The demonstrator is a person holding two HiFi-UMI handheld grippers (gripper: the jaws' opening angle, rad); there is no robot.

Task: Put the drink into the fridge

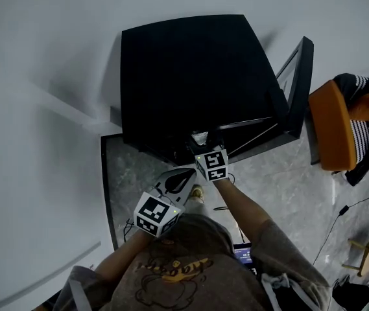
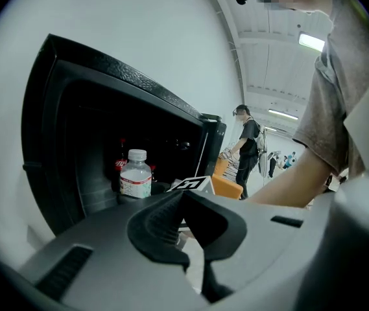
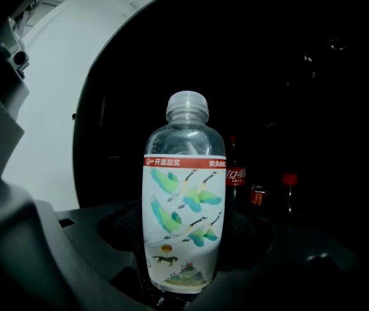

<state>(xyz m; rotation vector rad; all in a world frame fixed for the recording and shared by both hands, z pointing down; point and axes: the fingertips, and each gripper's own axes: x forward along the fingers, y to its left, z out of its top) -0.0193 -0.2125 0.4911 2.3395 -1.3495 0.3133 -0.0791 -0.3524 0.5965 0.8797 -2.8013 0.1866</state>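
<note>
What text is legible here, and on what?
"开盖赢奖": red band on the water bottle, left end.
"农夫山": same band, right end, cut off by the bottle's curve.
Cola bottle label: probably "可口可乐", not sharp enough to confirm.
Shirt print: unreadable.

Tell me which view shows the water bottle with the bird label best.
The right gripper view: the water bottle fills the centre, with its label and cap clear. The left gripper view shows it small, at the open fridge. The head view shows only a pale bit, probably its top.
</note>
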